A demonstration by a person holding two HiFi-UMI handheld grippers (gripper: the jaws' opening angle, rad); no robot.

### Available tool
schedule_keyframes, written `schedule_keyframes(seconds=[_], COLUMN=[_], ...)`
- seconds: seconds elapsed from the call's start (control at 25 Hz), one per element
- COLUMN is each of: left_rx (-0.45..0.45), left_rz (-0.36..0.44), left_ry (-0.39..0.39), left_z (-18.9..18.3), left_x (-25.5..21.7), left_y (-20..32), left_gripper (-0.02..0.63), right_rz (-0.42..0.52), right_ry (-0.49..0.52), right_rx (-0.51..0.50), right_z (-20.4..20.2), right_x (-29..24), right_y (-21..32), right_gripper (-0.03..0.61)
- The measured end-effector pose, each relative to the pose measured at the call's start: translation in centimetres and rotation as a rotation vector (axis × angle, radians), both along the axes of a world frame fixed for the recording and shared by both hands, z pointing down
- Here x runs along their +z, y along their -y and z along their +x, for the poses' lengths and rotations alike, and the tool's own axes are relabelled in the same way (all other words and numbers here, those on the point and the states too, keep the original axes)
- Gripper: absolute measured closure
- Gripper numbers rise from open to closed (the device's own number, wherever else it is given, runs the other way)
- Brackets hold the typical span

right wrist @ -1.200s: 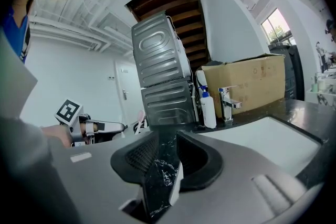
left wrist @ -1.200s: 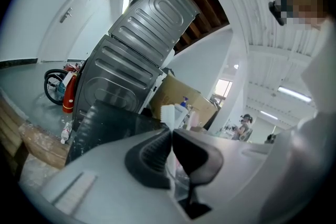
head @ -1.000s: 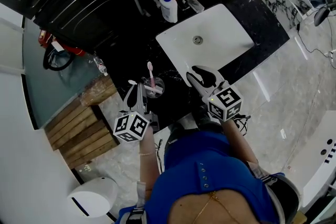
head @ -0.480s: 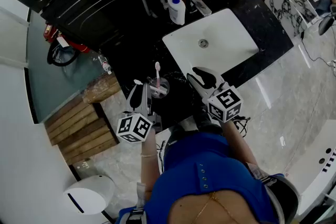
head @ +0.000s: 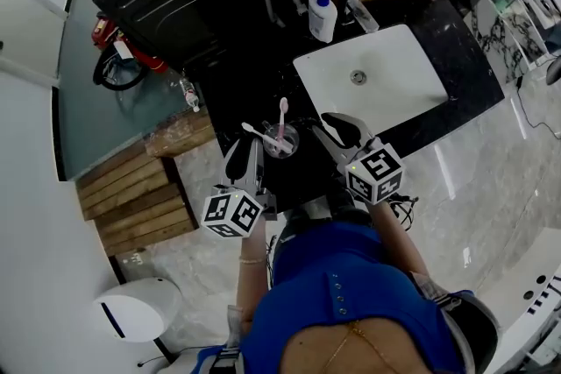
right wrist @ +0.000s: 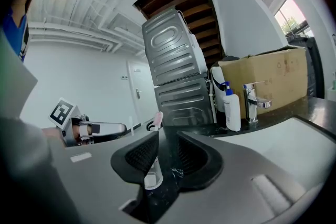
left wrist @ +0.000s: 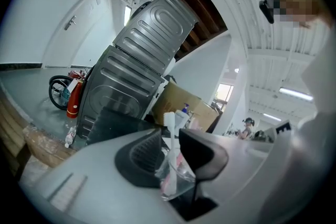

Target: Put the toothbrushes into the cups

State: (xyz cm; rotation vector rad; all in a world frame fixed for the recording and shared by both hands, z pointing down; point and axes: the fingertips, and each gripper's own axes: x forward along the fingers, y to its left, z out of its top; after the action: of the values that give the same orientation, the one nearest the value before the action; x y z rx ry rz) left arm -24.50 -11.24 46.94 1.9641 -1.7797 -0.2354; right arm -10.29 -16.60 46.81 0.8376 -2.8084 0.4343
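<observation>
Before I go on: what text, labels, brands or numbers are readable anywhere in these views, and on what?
No text can be read in any view.
On the pump bottle: no print can be made out.
On the cardboard box: faint marks, too blurred to read.
On the fire extinguisher: a white tag, too small to read.
On the left tongs and right tongs: square code markers only, no letters or numbers.

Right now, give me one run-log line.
left tongs: open, cup just ahead | right tongs: open, empty | cup: pink toothbrush, white toothbrush inside
</observation>
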Motion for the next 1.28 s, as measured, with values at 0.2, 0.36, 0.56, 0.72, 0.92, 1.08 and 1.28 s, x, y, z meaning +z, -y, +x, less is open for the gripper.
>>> schedule_keyframes(seconds=[0.2, 0.36, 0.56, 0.72, 0.92, 1.08, 1.28], left_rx=[-0.002, 0.019, 0.078, 0.100, 0.123, 0.116, 0.099], left_rz=[0.002, 0.028, 0.052, 0.081, 0.134, 0.175, 0.233], left_ry=[0.000, 0.029, 0.051, 0.062, 0.115, 0.200, 0.302], left_z=[0.5, 1.3, 3.3, 4.3, 5.5, 6.0, 6.7], left_x=[-0.3, -1.2, -2.1, -3.2, -5.4, -7.2, -9.5], left_y=[-0.7, -1.0, -0.9, -0.8, -0.9, -0.7, -0.8], left_gripper=[0.520, 0.573, 0.589, 0.609, 0.609, 0.609, 0.609], right_rz=[0.010, 0.024, 0.047, 0.069, 0.115, 0.175, 0.245], right_ry=[-0.003, -0.013, -0.004, 0.014, 0.046, 0.097, 0.147], right_rx=[-0.044, -0.078, -0.121, -0.152, -0.164, -0.175, -0.179], right_z=[-1.3, -2.3, -3.4, -4.2, -4.5, -4.5, -4.3], right_x=[-0.1, -0.3, -0.9, -1.8, -3.5, -5.6, -8.5], right_y=[-0.5, -1.1, -1.8, -2.3, -2.5, -2.7, -3.1], right_gripper=[0.486, 0.533, 0.571, 0.577, 0.577, 0.577, 0.578])
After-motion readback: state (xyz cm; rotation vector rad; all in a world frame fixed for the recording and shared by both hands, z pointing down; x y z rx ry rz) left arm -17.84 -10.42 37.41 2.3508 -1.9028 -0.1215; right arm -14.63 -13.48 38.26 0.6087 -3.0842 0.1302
